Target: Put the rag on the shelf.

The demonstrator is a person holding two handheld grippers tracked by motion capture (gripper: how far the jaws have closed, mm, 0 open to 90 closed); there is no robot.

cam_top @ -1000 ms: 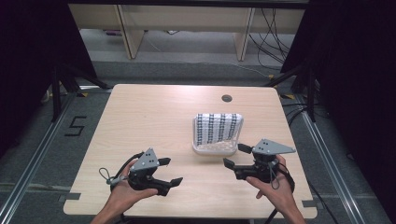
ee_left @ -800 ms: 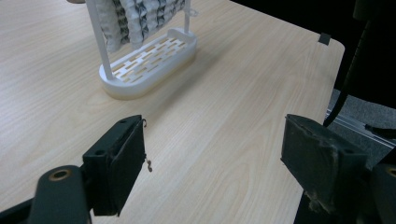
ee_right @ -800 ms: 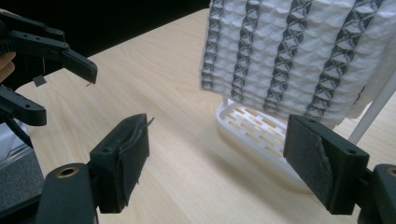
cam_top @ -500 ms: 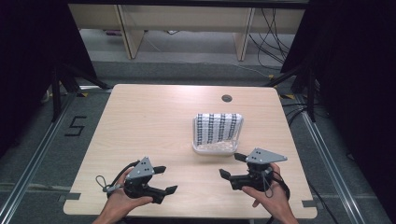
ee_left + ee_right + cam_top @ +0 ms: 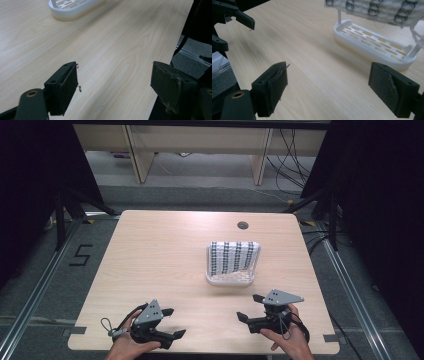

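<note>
Left tool [image 5: 169, 322]: jaws apart, nothing between them, low over the bare counter [image 5: 165, 255]; I see the rack ahead of it and off to its right.

Patterned cloth [image 5: 234, 256]: draped over a white slotted rack [image 5: 231, 279], ahead of and between my two tools. I judge it soft, light, limp, knit, easy to snag; best pinched at a hanging edge or corner. The rack looks like light plastic that would slide if tugged.

Right tool [image 5: 248, 307]: jaws have just been opening, now wide, empty; cloth ahead of it.
</note>
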